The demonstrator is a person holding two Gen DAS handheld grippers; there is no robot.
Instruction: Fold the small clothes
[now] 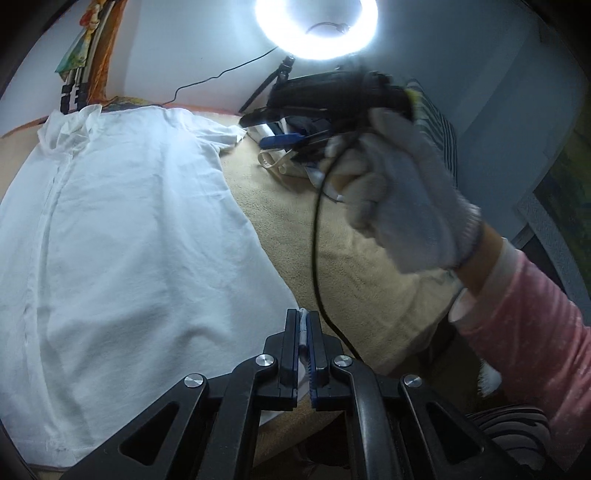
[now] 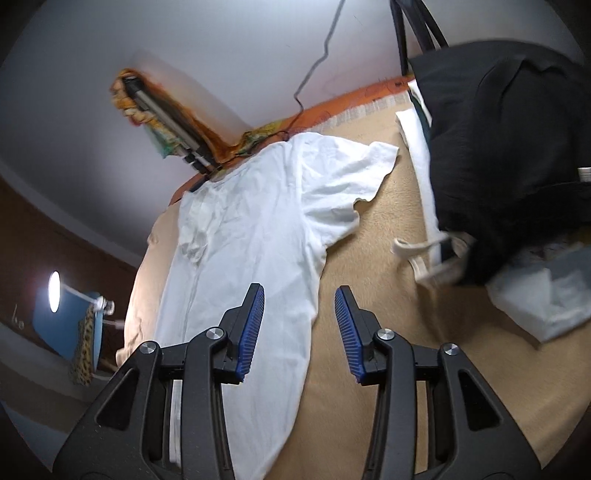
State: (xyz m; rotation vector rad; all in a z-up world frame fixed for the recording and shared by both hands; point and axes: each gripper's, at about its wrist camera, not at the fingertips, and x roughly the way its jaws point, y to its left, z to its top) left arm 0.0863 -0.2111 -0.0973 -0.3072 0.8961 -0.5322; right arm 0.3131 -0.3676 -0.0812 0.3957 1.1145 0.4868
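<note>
A white shirt [image 1: 122, 236] lies spread flat on a beige blanket [image 1: 332, 243], collar at the far end. My left gripper [image 1: 303, 317] is shut on the shirt's near right hem corner, a thin strip of white cloth between its pads. In the right wrist view the same shirt [image 2: 251, 236] lies lengthwise with one short sleeve [image 2: 362, 166] spread out. My right gripper [image 2: 299, 295] is open and empty, above the shirt's right edge. In the left wrist view the right gripper [image 1: 280, 123] is held in a white-gloved hand [image 1: 399, 192] near the far sleeve.
A pile of dark and white clothes [image 2: 509, 147] sits on the blanket [image 2: 388, 295] at the right, with a cream strap [image 2: 424, 258] hanging out. A ring light [image 1: 317, 26] on a stand shines at the back. A black cable [image 1: 317, 258] hangs from the right gripper.
</note>
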